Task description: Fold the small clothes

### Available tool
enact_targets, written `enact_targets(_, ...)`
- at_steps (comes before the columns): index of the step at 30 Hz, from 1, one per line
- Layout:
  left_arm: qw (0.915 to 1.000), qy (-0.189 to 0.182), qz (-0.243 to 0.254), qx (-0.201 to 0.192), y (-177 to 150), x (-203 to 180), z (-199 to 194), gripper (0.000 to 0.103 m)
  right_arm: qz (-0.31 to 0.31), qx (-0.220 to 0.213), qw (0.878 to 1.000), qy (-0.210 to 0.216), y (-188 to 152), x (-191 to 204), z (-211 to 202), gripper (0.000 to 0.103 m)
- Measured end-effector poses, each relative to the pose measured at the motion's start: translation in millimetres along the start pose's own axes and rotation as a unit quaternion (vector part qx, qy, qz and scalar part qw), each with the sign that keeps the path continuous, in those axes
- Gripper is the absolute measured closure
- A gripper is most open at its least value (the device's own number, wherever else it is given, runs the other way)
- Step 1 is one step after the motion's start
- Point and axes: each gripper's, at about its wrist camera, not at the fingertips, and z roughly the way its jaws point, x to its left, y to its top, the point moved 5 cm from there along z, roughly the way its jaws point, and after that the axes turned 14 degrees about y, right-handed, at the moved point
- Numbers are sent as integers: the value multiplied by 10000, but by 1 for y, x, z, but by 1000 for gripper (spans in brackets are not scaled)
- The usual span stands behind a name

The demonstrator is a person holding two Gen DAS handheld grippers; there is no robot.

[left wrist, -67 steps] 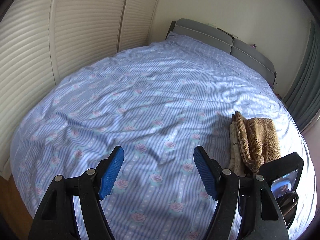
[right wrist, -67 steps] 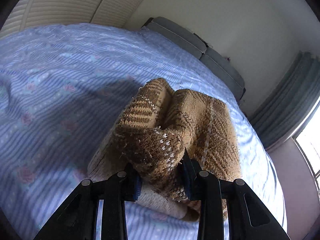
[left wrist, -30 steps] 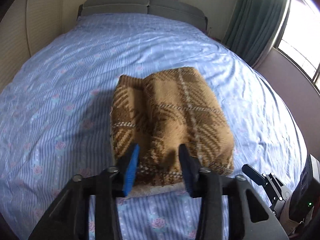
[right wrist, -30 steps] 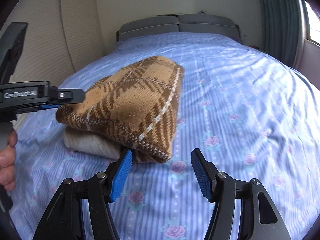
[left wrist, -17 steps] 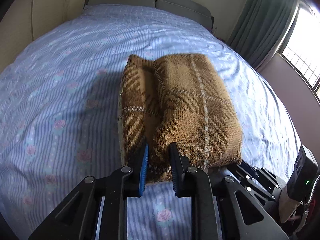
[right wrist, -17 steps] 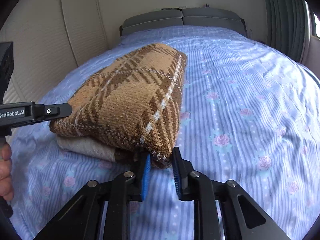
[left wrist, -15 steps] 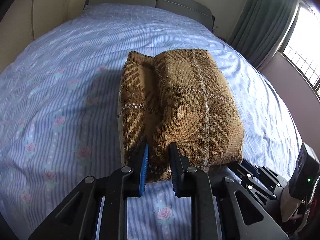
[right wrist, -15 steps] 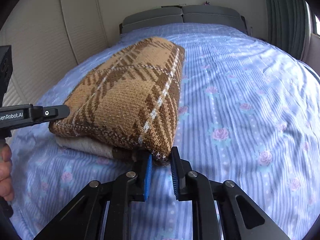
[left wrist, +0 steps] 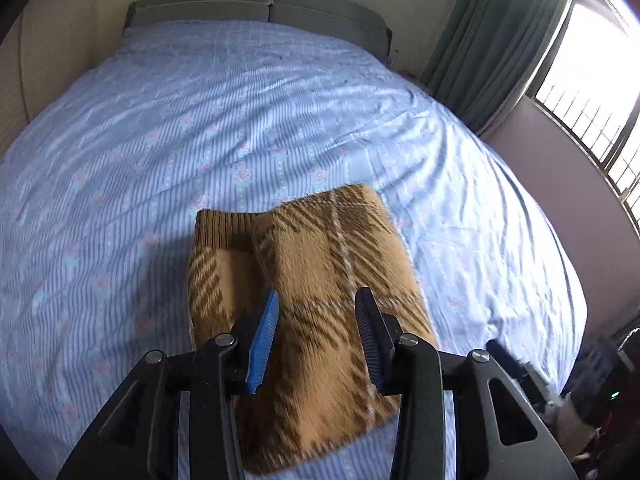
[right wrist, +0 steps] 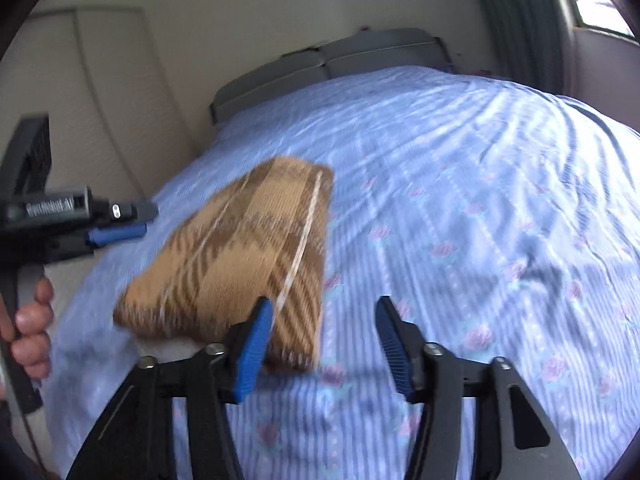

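Observation:
A folded brown plaid knitted garment [left wrist: 312, 280] lies on the blue flowered bed sheet [left wrist: 200, 120]. It also shows in the right wrist view [right wrist: 248, 252]. My left gripper [left wrist: 316, 336] is open and empty, its blue pads held above the near end of the garment. My right gripper [right wrist: 324, 344] is open and empty, off the garment's near right corner. The left gripper also shows at the left edge of the right wrist view [right wrist: 116, 232], held by a hand. Both views are blurred by motion.
A grey headboard [left wrist: 260, 4] stands at the far end of the bed. Green curtains [left wrist: 492, 40] and a window [left wrist: 592, 80] are on the right. Cream wardrobe doors [right wrist: 100, 92] line the left side. The sheet [right wrist: 480, 200] spreads right of the garment.
Both grippers were shut on the garment's near edge half a second ago. Both have opened, let it go and pulled back and up. The garment now lies flatter on the sheet.

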Motion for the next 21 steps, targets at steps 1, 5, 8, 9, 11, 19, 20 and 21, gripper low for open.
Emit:
enact_targets(1, 9999, 12, -13, 102, 4, 2, 8, 64, 30, -27, 10000, -34, 7, 0, 2, 41)
enact_targets(5, 9991, 94, -144, 400, 9, 10, 35, 64, -20, -146, 9996, -231, 44, 2, 13, 41)
enact_targets(8, 9968, -38, -421, 684, 9, 20, 57, 64, -35, -182, 9995, -246, 56, 10, 17, 41)
enact_targets(9, 9959, -116, -489, 751, 7, 21, 60, 64, -54, -195, 9995, -238, 55, 13, 19, 41)
enact_targets(11, 9939, -326, -597, 866, 5, 22, 69, 65, -103, -170, 9994, -276, 57, 15, 24, 41)
enact_targets(19, 9928, -560, -841, 640, 8, 31, 59, 84, 47, -65, 9996, -268, 64, 1, 45, 41)
enact_targets(20, 9939, -520, -829, 504, 10, 32, 49, 84, 60, -73, 9996, -259, 64, 1, 45, 41)
enact_targets(21, 9949, -479, -816, 357, 13, 33, 37, 84, 59, -86, 9996, -250, 66, 2, 45, 41)
